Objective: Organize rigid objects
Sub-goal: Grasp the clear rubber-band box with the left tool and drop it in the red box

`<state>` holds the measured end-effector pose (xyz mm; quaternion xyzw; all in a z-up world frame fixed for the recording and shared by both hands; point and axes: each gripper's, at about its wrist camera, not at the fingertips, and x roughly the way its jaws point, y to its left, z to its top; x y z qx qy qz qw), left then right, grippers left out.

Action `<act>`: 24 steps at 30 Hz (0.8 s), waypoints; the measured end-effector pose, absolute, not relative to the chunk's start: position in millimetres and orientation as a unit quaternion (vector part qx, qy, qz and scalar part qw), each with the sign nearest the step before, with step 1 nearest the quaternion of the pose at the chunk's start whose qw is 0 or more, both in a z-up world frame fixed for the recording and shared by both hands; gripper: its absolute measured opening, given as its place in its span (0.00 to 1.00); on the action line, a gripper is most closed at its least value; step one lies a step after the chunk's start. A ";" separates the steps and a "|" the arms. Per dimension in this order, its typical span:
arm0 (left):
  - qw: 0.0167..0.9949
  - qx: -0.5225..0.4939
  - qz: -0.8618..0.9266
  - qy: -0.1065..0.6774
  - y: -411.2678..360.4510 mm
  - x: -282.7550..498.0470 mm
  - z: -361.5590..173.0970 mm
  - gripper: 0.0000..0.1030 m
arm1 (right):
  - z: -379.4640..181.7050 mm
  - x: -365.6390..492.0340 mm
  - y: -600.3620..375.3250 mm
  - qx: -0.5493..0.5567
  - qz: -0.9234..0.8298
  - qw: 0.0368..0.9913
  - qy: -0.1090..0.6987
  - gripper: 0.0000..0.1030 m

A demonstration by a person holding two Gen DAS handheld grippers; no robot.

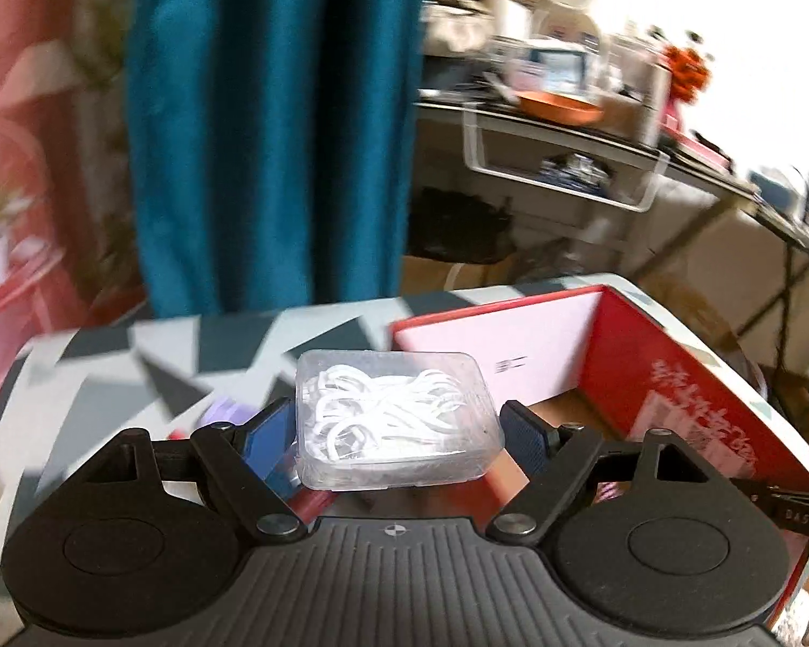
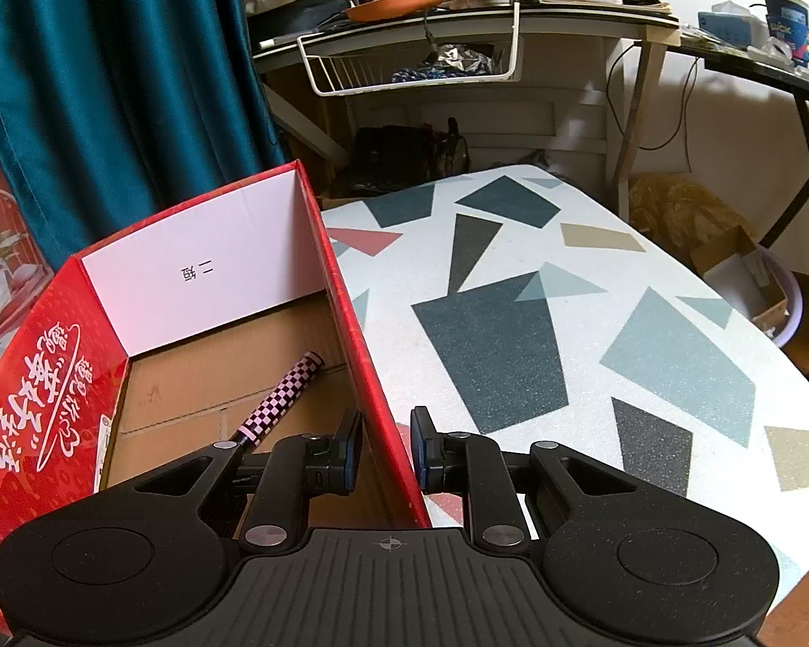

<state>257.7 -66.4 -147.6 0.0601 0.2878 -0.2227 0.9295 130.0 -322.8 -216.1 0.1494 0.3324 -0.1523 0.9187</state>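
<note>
Clear plastic case [image 1: 396,420], filled with white floss picks, sits between the wide-set fingers of the left gripper [image 1: 396,434], whose blue pads press on its two ends. The case is held above the surface [image 1: 108,377], a top patterned with dark, grey and pale triangles, close to the near left corner of the red box [image 1: 674,377]. A lilac thing [image 1: 226,410] lies on the surface just left of the case, too blurred to name. Behind the surface hangs a teal curtain [image 1: 269,124].

In the right wrist view, the box [image 2: 43,377] stands open on the left part of the surface [image 2: 593,323], with white inner flaps and a brown cardboard floor. A pen [image 2: 283,401] with a pink and black check pattern lies slanted on that floor. The right gripper [image 2: 385,447] has its fingers nearly together, one inside the box and one outside, clamped on the right wall of the box. To the right, the surface lies bare beside the box. Further back stands a cluttered desk [image 2: 566,21] with a white wire basket [image 2: 410,70] hung under it.
</note>
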 end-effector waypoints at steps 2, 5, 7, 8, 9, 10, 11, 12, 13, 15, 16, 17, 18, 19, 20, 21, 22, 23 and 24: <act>0.924 0.075 -0.239 0.289 -84.0 262.0 -148.7 0.82 | -216.1 130.0 -322.8 0.150 -0.152 0.919 0.332 0.17; 0.916 0.094 -0.267 0.284 -104.6 266.2 -152.7 0.82 | -216.4 129.6 -322.9 0.149 -0.151 0.919 0.331 0.17; 0.910 0.117 -0.270 0.291 -119.9 271.5 -158.9 0.82 | -216.6 130.2 -322.3 0.147 -0.151 0.920 0.330 0.17; 0.909 0.125 -0.268 0.293 -124.3 274.2 -162.2 0.82 | -216.5 130.2 -322.3 0.147 -0.151 0.920 0.331 0.17; 0.908 0.132 -0.267 0.295 -128.6 277.6 -164.4 0.82 | -216.5 130.4 -322.4 0.146 -0.151 0.920 0.331 0.17; 0.906 0.137 -0.269 0.297 -130.5 281.0 -167.5 0.82 | -216.4 130.3 -322.4 0.146 -0.150 0.920 0.331 0.17; 0.905 0.142 -0.268 0.299 -132.4 283.6 -169.7 0.82 | -216.4 130.4 -322.4 0.146 -0.151 0.920 0.331 0.17; 0.904 0.146 -0.268 0.300 -135.1 285.7 -170.8 0.82 | -216.4 130.4 -322.4 0.147 -0.151 0.920 0.331 0.17; 0.903 0.149 -0.269 0.301 -137.6 287.8 -172.1 0.82 | -216.4 130.2 -322.3 0.147 -0.151 0.920 0.331 0.17; 0.901 0.149 -0.266 0.307 -141.2 292.0 -172.6 0.82 | -216.5 130.0 -322.3 0.148 -0.152 0.920 0.330 0.17; 0.901 0.146 -0.267 0.309 -140.7 293.8 -172.0 0.82 | -216.5 129.8 -322.5 0.149 -0.152 0.920 0.330 0.17; 0.901 0.143 -0.269 0.310 -139.2 294.7 -170.3 0.82 | -216.4 129.8 -322.4 0.149 -0.152 0.920 0.330 0.17; 0.901 0.142 -0.269 0.310 -140.4 295.9 -170.4 0.82 | -216.3 129.6 -322.5 0.149 -0.152 0.920 0.330 0.17; 0.901 0.144 -0.269 0.309 -141.3 296.4 -170.0 0.82 | -216.4 129.8 -322.2 0.148 -0.152 0.920 0.330 0.17; 0.900 0.146 -0.268 0.310 -142.6 297.5 -170.2 0.82 | -216.3 129.3 -322.7 0.148 -0.151 0.920 0.330 0.17; 0.901 0.148 -0.266 0.310 -143.0 297.6 -169.8 0.82 | -216.3 129.4 -322.6 0.149 -0.151 0.920 0.330 0.17; 0.901 0.149 -0.264 0.310 -143.7 298.3 -170.0 0.81 | -216.3 129.4 -322.7 0.149 -0.151 0.920 0.330 0.17; 0.902 0.148 -0.262 0.309 -143.3 298.5 -169.1 0.81 | -216.4 129.5 -322.6 0.149 -0.151 0.920 0.330 0.17; 0.903 0.144 -0.262 0.309 -142.1 298.2 -168.2 0.81 | -216.5 129.1 -322.9 0.149 -0.151 0.920 0.330 0.17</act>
